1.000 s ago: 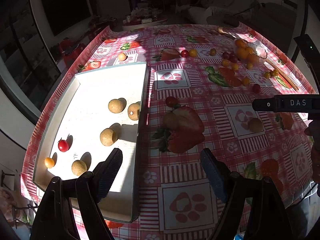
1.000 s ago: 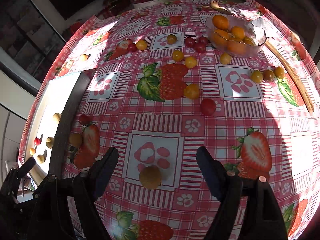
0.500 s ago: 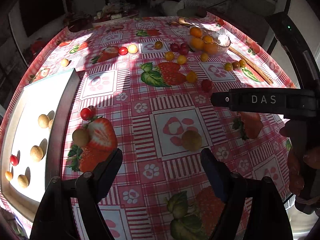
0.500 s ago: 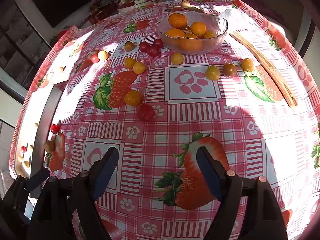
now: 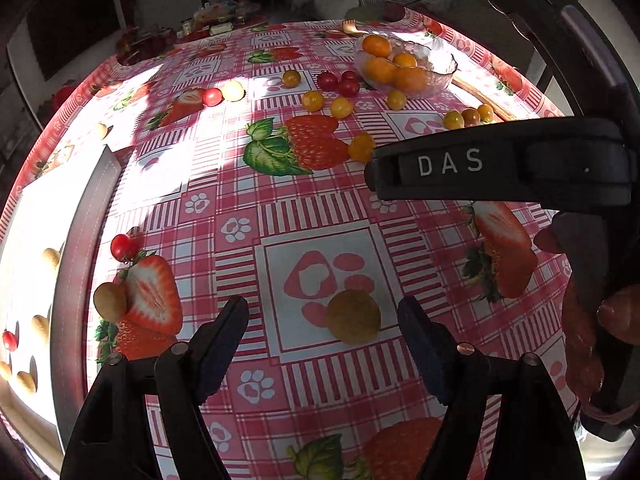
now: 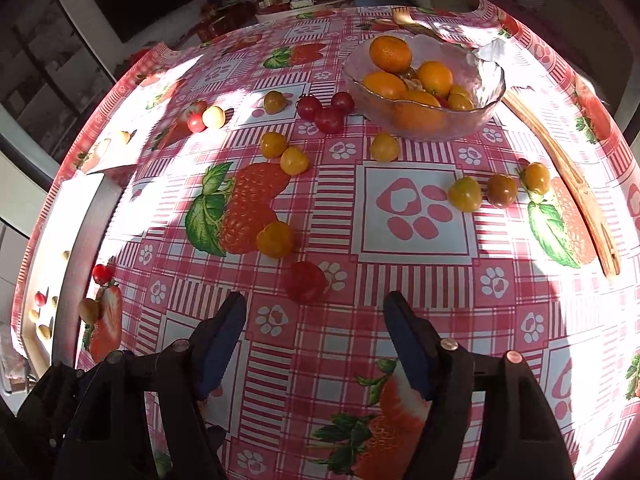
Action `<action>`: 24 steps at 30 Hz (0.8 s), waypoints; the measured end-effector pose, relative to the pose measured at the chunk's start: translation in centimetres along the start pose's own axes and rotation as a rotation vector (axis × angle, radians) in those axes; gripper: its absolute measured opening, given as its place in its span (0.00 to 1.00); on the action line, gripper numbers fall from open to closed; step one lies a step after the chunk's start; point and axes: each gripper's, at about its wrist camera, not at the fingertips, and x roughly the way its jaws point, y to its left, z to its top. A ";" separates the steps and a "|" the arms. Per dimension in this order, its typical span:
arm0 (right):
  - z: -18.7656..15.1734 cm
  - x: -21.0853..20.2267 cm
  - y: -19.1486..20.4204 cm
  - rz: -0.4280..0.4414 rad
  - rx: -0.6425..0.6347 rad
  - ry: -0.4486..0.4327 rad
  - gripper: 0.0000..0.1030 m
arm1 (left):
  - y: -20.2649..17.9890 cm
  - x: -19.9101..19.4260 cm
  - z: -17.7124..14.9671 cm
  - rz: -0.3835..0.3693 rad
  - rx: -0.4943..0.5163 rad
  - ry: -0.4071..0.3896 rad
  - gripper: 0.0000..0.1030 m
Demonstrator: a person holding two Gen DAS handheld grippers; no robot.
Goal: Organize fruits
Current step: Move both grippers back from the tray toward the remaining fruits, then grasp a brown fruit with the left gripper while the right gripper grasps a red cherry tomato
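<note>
My left gripper is open and empty, low over the table, with a round tan longan lying between its fingers. My right gripper is open and empty, with a red cherry tomato on the cloth just ahead of its fingertips. An orange-yellow tomato lies just beyond it. The white tray with several longans and small tomatoes is at the left. The right gripper's body shows as a black bar across the left wrist view.
A glass bowl of oranges stands at the far right. Several yellow and red cherry tomatoes are scattered over the strawberry-print cloth. A wooden utensil lies to the right. A longan and a red tomato lie beside the tray.
My left gripper has swung right from over the tray and come to the longan. My right gripper has moved forward, off that longan, up to the red tomato.
</note>
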 end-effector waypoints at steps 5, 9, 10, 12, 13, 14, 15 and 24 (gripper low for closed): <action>0.3 0.3 0.5 -0.037 -0.032 -0.010 0.48 | -0.1 0.1 0.2 0.015 -0.007 -0.005 0.62; 0.1 0.2 0.7 -0.061 -0.055 -0.023 0.28 | -0.6 0.0 0.4 -0.001 0.017 -0.018 0.27; 0.1 0.2 0.6 -0.058 -0.049 -0.025 0.21 | -0.7 -0.1 0.3 0.002 0.026 -0.016 0.27; -0.1 0.0 0.1 -0.041 -0.022 -0.027 0.22 | -0.5 -0.3 0.1 -0.014 0.027 -0.013 0.27; -0.4 -0.2 -0.1 -0.031 -0.007 -0.027 0.22 | -0.3 -0.4 -0.1 -0.021 0.024 -0.012 0.27; -0.7 -0.5 -0.4 -0.019 0.006 -0.025 0.22 | 0.0 -0.6 -0.4 -0.027 0.019 -0.009 0.27; -1.0 -0.7 -0.6 -0.006 0.018 -0.025 0.22 | 0.2 -0.8 -0.7 -0.031 0.014 -0.007 0.27; -5.3 -2.9 -0.6 0.048 0.049 -0.019 0.22 | 3.5 -2.5 -3.4 -0.014 -0.074 0.032 0.27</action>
